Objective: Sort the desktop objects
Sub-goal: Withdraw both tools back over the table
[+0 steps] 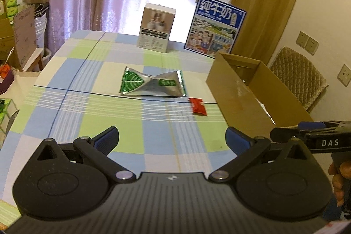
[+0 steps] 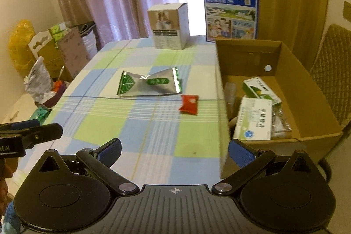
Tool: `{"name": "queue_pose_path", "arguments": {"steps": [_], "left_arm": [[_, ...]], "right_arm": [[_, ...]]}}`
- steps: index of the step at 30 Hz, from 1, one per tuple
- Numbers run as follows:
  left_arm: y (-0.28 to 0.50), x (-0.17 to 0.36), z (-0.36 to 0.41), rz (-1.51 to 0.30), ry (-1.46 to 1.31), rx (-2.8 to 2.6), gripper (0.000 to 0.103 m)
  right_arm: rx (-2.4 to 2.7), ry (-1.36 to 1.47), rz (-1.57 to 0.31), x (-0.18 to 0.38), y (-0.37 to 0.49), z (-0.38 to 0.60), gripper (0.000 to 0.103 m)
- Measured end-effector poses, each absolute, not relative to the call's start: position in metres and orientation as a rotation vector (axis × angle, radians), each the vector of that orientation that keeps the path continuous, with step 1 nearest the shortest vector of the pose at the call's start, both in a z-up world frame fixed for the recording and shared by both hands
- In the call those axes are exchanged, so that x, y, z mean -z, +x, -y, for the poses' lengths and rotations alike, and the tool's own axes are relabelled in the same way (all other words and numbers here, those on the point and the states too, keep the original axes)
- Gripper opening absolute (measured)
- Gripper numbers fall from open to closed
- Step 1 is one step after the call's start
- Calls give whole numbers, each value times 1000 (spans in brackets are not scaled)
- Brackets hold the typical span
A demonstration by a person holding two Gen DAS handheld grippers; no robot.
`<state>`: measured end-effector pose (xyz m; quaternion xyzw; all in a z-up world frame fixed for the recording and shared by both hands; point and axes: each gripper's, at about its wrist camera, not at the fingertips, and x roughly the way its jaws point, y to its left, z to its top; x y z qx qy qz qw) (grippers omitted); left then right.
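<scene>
Table (image 2: 136,124) holds one silver-green pouch (image 2: 149,83), one red packet (image 2: 189,104); cardboard box (image 2: 307,102) has two medicine boxes (image 2: 252,120). Blue carton (image 2: 231,11) reads 纯牛奶. Left claw (image 1: 172,139) and right claw (image 2: 174,150) both gape wide, empty.

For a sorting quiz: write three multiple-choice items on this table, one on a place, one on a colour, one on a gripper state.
1. Where is the red packet?
A. inside the cardboard box
B. on the tablecloth beside the silver-green pouch
C. on top of the blue milk carton

2. What colour is the pouch?
A. silver and green
B. yellow
C. black

3. How is the right gripper?
A. shut on the packet
B. open, holding nothing
C. shut on a medicine box

Key: B, it lies on the cloth left of the cardboard box; A, foil with green print; B, fingers spread, nothing between.
</scene>
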<state>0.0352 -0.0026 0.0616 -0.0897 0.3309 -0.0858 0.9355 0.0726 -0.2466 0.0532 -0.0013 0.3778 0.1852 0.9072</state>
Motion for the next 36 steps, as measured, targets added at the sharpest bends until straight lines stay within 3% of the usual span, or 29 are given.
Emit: {"name": "queue_pose_path", "arguments": {"steps": [36], "left_arm": [[116,-21,-35,-771,30,233,102]], "right_arm": [[-444,-78,-864,-2,151,197,101]]}}
